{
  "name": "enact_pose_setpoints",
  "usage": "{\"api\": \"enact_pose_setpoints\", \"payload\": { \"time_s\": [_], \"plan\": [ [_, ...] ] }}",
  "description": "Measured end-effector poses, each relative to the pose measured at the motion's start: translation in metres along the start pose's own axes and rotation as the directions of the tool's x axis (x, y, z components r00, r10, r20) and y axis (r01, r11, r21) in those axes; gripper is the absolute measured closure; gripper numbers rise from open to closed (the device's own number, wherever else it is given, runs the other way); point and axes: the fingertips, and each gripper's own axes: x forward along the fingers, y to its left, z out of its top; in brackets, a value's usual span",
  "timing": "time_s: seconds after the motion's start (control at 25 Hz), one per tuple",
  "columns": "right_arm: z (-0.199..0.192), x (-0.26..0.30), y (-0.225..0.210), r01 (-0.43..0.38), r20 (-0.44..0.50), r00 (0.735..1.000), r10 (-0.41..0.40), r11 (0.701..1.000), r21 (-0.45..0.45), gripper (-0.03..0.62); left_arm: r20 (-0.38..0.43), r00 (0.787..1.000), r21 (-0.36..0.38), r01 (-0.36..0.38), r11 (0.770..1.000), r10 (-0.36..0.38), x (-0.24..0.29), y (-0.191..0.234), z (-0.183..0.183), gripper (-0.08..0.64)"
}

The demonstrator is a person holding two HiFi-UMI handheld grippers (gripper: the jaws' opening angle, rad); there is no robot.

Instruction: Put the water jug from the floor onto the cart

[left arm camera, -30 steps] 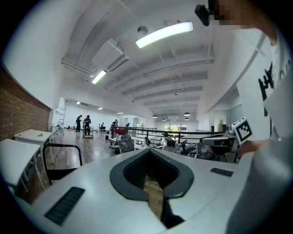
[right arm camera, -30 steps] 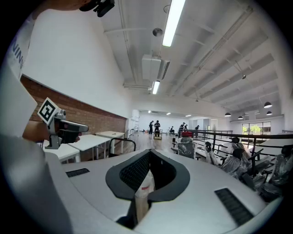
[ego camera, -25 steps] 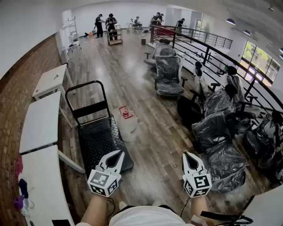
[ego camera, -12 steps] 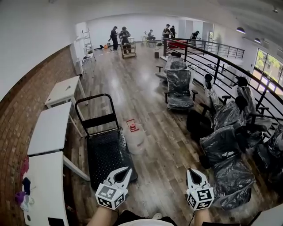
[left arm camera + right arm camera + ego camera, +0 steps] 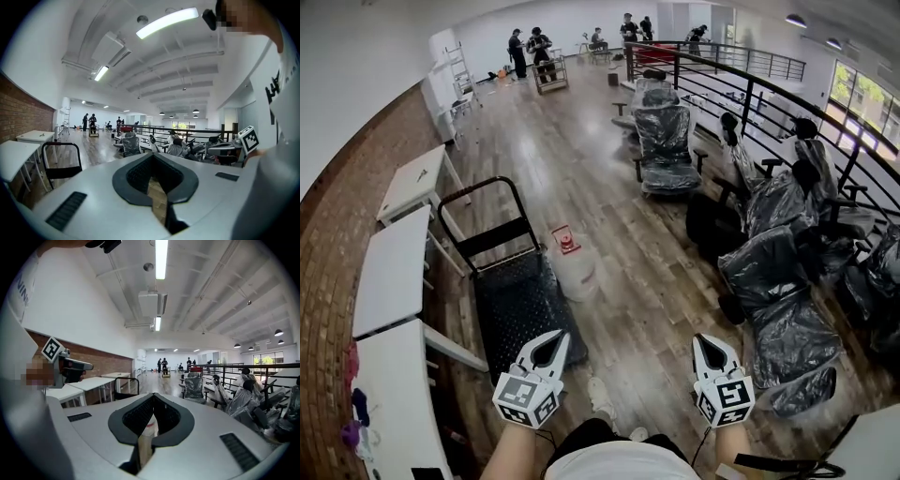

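- Water jug (image 5: pixel 577 272) — it is standing upright on the wooden floor (image 5: pixel 656 309), its red cap (image 5: pixel 566 242) on top, just beside the right edge of the cart (image 5: pixel 514 298). I cannot tell whether it is touching the cart. It is not yet on the deck.
- Cart: the dark deck is lying bare, with the black handle frame (image 5: pixel 490 237) rising at its far end. White tables (image 5: pixel 392 272) are running along the brick wall to its left.
- Left gripper (image 5: pixel 555 336): I am holding it low and near my body, over the near end of the cart deck, well short of the jug. In the left gripper view its jaws are lying clenched together, with only floor showing through the slit behind the tips; it is gripping nothing.
- Right gripper (image 5: pixel 705 339): it is hanging over bare floor, level with the left one and well apart from it. Its jaws are also pressed closed and empty — in the right gripper view a pale shape with a red mark is showing through the slit, which is the jug far ahead.
- Surroundings: plastic-wrapped chairs (image 5: pixel 778 281) are crowding the right side beside a black railing (image 5: pixel 750 84), and several people (image 5: pixel 534 42) are standing at the far end of the hall.
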Motion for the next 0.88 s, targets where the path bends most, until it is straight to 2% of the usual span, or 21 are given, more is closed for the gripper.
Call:
{"api": "enact_pose_setpoints", "payload": {
  "time_s": [0.2,0.32,0.56,0.88],
  "plan": [
    [0.001,0.013,-0.04,0.069,-0.065,0.995,-0.071,0.997,-0.023,0.589,0.012,0.999,-0.044,0.036,0.998,-0.036,0.051,0.016,-0.003,0.558],
    [0.007,0.041,-0.054,0.093,-0.076,0.993,-0.095,0.995,-0.035,0.589,0.023,0.999,-0.048,0.044,0.998,-0.043,0.077,0.038,-0.002,0.558],
    [0.028,0.138,-0.042,0.034,-0.054,0.998,-0.036,0.998,-0.053,0.588,0.025,0.999,-0.096,-0.032,0.995,0.034,0.11,0.123,-0.005,0.558],
    [0.059,0.253,-0.013,-0.015,-0.014,1.0,0.014,0.999,-0.032,0.589,0.001,0.997,-0.081,-0.08,0.994,0.08,0.135,0.219,0.01,0.558]
  ]
}}
